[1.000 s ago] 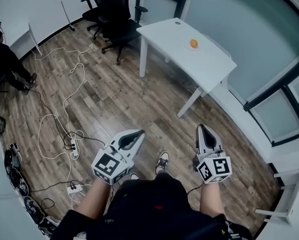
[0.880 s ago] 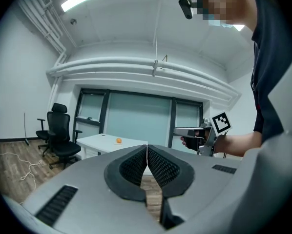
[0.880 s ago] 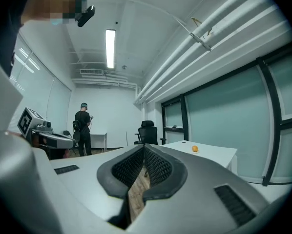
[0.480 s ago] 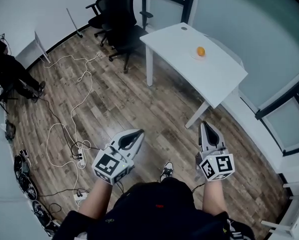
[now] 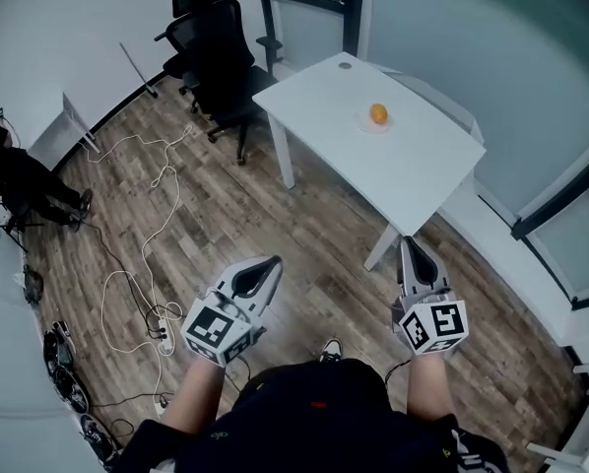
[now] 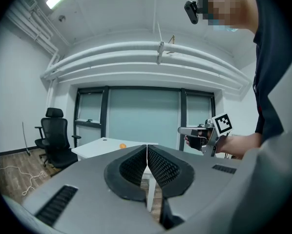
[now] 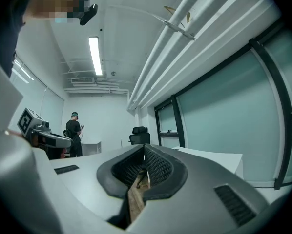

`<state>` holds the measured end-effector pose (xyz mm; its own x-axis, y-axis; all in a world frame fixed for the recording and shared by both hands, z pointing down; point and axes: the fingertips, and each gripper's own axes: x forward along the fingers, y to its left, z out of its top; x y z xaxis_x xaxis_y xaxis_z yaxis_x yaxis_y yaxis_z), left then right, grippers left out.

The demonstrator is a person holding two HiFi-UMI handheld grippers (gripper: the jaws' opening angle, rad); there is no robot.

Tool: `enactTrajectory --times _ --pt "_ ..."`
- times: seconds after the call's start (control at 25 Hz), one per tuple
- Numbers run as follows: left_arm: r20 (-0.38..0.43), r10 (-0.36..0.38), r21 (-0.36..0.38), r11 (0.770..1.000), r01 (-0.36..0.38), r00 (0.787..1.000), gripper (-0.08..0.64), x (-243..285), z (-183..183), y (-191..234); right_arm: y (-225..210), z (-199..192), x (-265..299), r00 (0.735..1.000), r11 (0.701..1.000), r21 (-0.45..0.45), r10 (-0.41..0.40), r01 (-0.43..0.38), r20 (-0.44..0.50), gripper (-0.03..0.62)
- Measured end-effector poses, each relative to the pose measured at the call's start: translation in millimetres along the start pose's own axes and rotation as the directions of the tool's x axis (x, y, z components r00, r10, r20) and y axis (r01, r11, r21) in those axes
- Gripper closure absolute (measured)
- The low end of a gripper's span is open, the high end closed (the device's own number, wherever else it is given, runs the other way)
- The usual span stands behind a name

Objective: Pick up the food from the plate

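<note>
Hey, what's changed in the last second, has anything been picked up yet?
The person has stepped toward the white table, which now sits lower and nearer in the head view. Nothing was taken hold of or let go. The orange food stays on its plate, and the left hand-held gripper and right hand-held gripper stay shut and empty, held out ahead.

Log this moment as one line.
food: orange food on plate, table | left gripper: shut, empty | right gripper: shut, empty | pickup: not yet
</note>
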<state>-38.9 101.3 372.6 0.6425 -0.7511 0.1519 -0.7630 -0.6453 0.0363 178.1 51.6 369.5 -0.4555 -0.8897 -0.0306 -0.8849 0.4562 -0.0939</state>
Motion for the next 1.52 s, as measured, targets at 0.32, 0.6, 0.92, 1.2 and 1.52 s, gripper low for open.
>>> enactTrajectory --times 0.32,0.6,0.92,1.2,1.52 --pt "-0.041 -0.024 -0.054 0.998 0.021 0.999 0.537 69.0 -11.4 -3.4 -63.3 -15.1 28.3 1.000 1.000 0.018 0.000 0.000 -0.029 0.568" --pt "-0.036 -0.061 -0.068 0.996 0.058 0.998 0.537 117.8 -15.4 27.5 -92.0 -27.1 62.6 0.998 0.999 0.011 -0.037 0.037 -0.051 0.568" --pt "-0.010 -0.151 -0.090 0.985 0.149 0.989 0.537 196.7 -7.2 98.1 -119.7 -19.2 148.8 0.993 0.995 -0.008 -0.103 0.103 -0.050 0.568" --pt "-0.001 -0.214 -0.062 0.975 0.214 0.977 0.537 252.6 8.5 194.3 -128.8 -19.7 245.9 0.984 0.988 -0.025 -0.151 0.150 -0.089 0.568" --pt "0.016 -0.282 -0.047 0.958 0.283 0.959 0.537 294.5 22.0 291.0 -114.4 -15.4 342.6 0.973 0.978 -0.068 -0.202 0.195 -0.114 0.568"
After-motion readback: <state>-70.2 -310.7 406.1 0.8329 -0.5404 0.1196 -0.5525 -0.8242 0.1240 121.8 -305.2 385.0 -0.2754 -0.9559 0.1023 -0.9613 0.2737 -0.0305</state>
